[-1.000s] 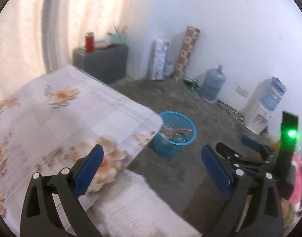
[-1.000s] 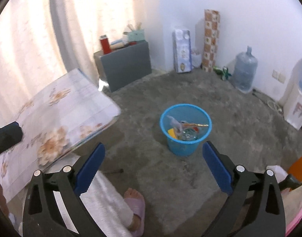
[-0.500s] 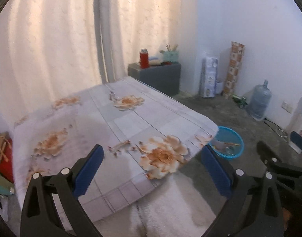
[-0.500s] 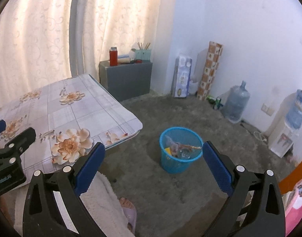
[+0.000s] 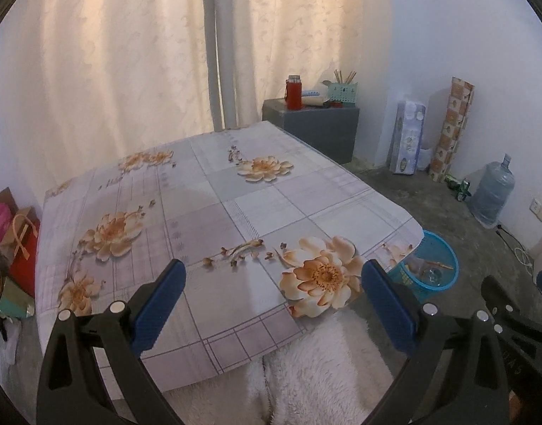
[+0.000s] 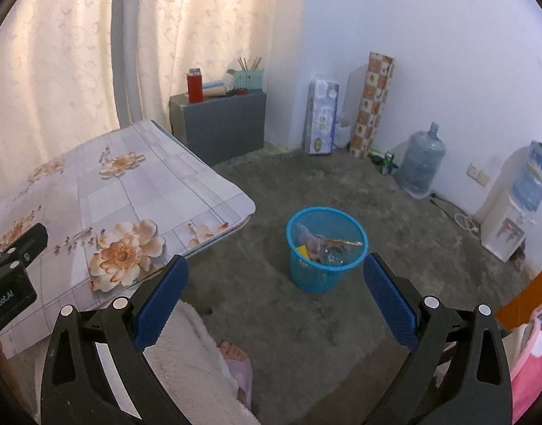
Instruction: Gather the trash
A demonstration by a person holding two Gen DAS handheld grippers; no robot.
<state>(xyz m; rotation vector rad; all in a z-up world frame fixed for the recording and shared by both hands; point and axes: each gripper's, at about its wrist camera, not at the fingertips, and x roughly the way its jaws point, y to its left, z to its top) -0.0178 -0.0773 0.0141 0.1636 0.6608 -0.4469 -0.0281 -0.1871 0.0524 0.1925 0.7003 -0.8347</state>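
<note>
- Your left gripper (image 5: 271, 304) hangs over the table (image 5: 214, 212), jaws spread wide with nothing between them.
- Your right gripper (image 6: 274, 294) is likewise spread and empty, above the grey floor (image 6: 341, 184).
- The flowered tablecloth (image 5: 263, 191) lies flat on the table.
- The blue bin (image 6: 325, 248) stands on the floor just off the table's corner, with trash (image 6: 324, 244) inside.
- Curtains (image 5: 129, 53) hang behind; a grey cabinet (image 6: 221, 124) and a water jug (image 6: 419, 159) stand along the wall.
</note>
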